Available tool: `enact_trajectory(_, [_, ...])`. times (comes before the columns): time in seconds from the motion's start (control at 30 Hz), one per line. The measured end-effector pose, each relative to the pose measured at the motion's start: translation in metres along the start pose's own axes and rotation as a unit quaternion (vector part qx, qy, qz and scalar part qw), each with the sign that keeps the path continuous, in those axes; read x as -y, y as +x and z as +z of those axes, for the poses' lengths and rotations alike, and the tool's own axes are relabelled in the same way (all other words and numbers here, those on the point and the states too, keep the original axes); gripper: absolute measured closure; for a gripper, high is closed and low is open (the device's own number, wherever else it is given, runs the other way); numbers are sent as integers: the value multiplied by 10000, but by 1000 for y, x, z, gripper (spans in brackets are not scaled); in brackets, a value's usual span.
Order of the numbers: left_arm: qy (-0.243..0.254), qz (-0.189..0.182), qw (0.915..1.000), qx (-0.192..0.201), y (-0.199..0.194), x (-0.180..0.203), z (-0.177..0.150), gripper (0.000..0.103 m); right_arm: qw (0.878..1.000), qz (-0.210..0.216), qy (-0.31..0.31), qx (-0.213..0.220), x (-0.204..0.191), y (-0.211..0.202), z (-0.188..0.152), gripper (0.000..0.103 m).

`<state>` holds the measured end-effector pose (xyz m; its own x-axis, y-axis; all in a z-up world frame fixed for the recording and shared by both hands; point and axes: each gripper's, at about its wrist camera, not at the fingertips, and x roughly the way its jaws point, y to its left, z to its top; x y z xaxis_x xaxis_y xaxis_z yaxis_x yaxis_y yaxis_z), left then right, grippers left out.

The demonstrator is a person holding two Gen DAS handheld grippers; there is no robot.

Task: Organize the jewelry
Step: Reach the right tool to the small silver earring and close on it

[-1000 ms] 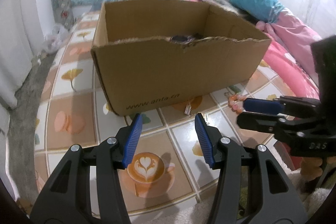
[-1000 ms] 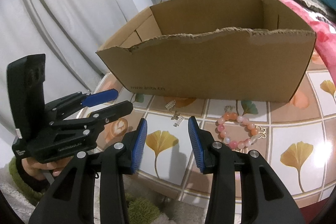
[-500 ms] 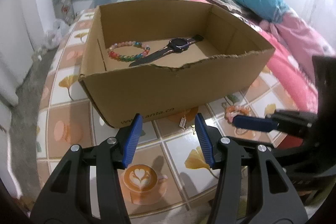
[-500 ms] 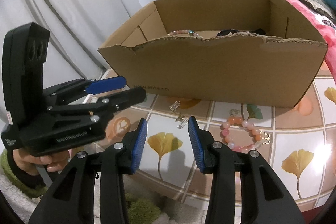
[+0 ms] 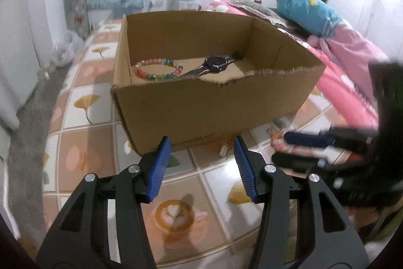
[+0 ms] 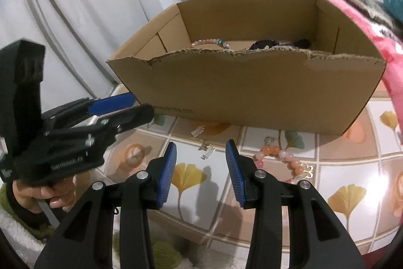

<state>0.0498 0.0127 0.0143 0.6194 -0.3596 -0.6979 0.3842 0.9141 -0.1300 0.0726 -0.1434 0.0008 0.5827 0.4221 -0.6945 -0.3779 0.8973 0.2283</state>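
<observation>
Nearest, both grippers hover over the tiled counter [image 6: 340,175] with nothing in them: the left gripper [image 5: 200,165] has its fingers about half open, the right gripper [image 6: 200,169] slightly narrower, also apart and empty. Just beyond the right fingers lie small silvery earrings [image 6: 205,148], and to their right a pink-and-orange bracelet [image 6: 282,163] with a little gold charm, partly hidden by the right finger. The bracelet is likely light, loose and prone to rolling; pinching across one side of the bead loop should hold better than taking the charm. The earrings look tiny and slippery on the glossy tile, so they need a low, square pinch. Farther back stands the box [image 5: 216,105], open-topped with a torn front edge, already holding a multicoloured bracelet [image 5: 157,71] and a dark watch [image 5: 214,64].
</observation>
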Motion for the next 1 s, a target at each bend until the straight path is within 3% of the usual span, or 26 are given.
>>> enact_trajectory(0.13, [-97, -181, 9995, -248, 11, -9, -13, 54, 9999, -72, -141, -51, -3, 10, 1, 63])
enact_trajectory(0.3, [-80, -263, 9994, -187, 16, -13, -18, 56, 9989, -133, -416, -172, -11, 23, 1, 66])
enact_trajectory(0.47, [325, -375, 9986, -164, 23, -2, -16, 69, 9980, -184, -533, -292, -10, 29, -1, 76])
enact_trajectory(0.6, [588, -401, 9973, -189, 29, 7, -14, 74, 9977, -257, -508, -365, -8, 36, 0, 78])
enact_trajectory(0.87, [499, -483, 9969, -367, 41, 6, -15, 79, 9954, -372, -715, -511, -12, 50, 1, 79])
enact_trajectory(1.0, [470, -476, 9971, -365, 41, 3, -14, 79, 9939, -518, -764, -605, -19, 60, 3, 86])
